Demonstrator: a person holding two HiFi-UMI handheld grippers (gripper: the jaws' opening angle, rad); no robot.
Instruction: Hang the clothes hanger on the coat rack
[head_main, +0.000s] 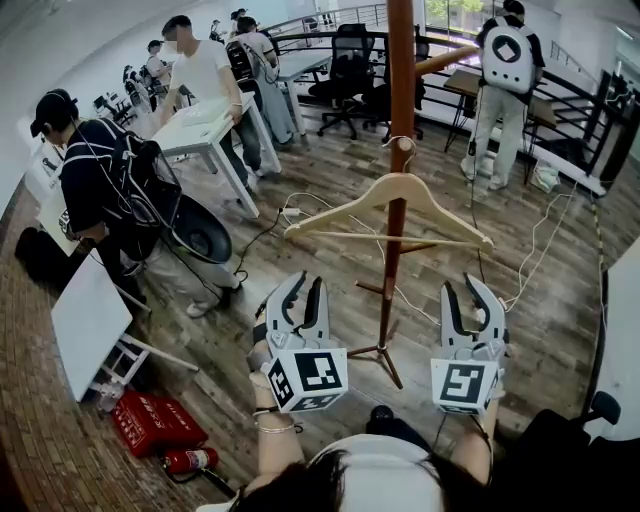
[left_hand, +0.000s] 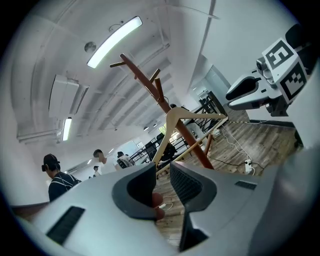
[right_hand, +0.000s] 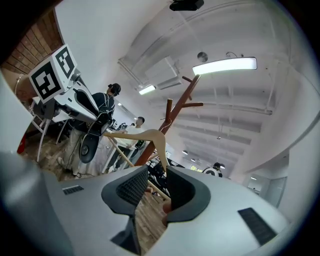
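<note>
From my head view, the hanger hangs on the coat rack, with my left gripper and right gripper below it. Left gripper view: jaws released, empty. Right gripper view: jaws released, empty

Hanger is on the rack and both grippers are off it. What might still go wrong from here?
1. How well the hanger is hooked on the coat rack can't be seen; a bump from the open left gripper or right gripper nearby might unseat it.
2. The rack's base legs stand close to the person, among floor cables; a kick may shake it.
</note>
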